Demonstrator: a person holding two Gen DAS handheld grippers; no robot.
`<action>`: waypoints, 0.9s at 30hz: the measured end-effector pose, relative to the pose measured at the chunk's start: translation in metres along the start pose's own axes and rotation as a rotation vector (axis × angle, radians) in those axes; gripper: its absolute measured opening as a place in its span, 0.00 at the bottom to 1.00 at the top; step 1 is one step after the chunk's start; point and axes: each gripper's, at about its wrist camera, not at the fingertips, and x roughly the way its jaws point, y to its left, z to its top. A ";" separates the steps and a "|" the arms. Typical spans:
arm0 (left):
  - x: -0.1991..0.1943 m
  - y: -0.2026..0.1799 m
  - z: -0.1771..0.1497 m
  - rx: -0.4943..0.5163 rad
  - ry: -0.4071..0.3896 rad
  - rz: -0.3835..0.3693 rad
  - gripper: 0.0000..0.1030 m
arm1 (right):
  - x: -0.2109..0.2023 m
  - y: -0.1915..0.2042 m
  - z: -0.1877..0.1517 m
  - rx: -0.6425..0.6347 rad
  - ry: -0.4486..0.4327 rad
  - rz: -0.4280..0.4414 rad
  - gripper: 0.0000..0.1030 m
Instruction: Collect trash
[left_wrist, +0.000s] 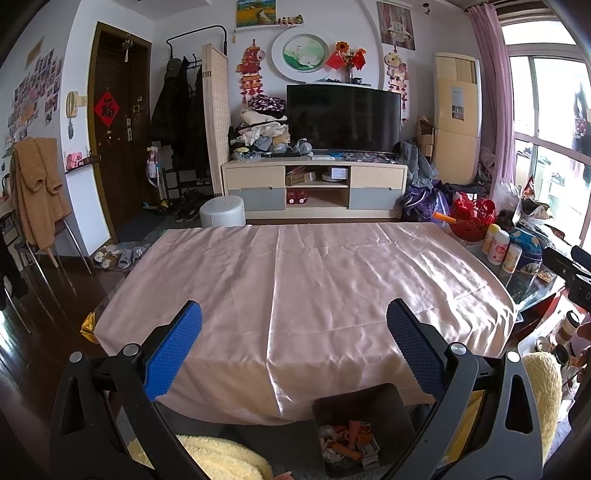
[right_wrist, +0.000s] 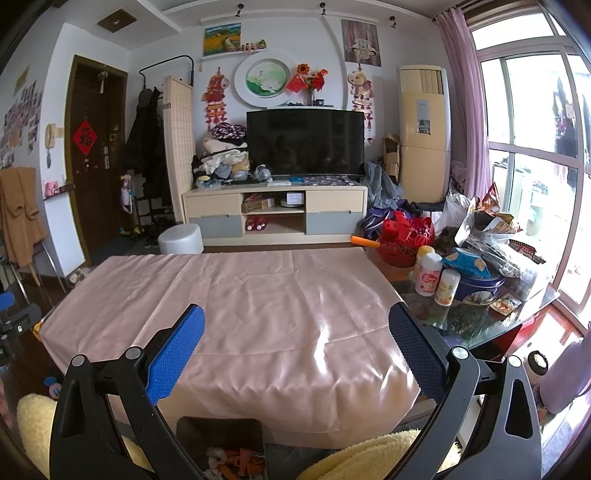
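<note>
A dark bin (left_wrist: 373, 406) stands on the floor at the near edge of the table, holding orange and white scraps (left_wrist: 349, 441). It also shows in the right wrist view (right_wrist: 221, 432), low between the fingers, with its scraps (right_wrist: 236, 458). A pink satin cloth (left_wrist: 303, 288) covers the table, also seen in the right wrist view (right_wrist: 236, 306); I see no trash on it. My left gripper (left_wrist: 294, 325) is open and empty above the cloth's near part. My right gripper (right_wrist: 296, 326) is open and empty too.
At the table's right end stand white bottles (right_wrist: 428, 275), a blue tin (right_wrist: 476, 284), a red basket (right_wrist: 406, 240) and snack bags (right_wrist: 487, 221) on bare glass (right_wrist: 465, 325). Yellow fleece (left_wrist: 221, 458) lies near the bin. A TV stand (left_wrist: 314, 188) and white stool (left_wrist: 222, 211) are beyond.
</note>
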 end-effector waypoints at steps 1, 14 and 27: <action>-0.001 0.000 0.000 0.000 -0.001 0.000 0.92 | 0.001 -0.001 0.000 0.000 -0.002 -0.001 0.97; -0.002 0.000 0.001 0.003 -0.002 0.008 0.92 | -0.001 0.004 0.001 0.006 -0.003 -0.005 0.97; 0.000 0.002 0.003 -0.039 0.009 -0.005 0.92 | -0.002 0.007 0.001 0.013 0.008 -0.008 0.97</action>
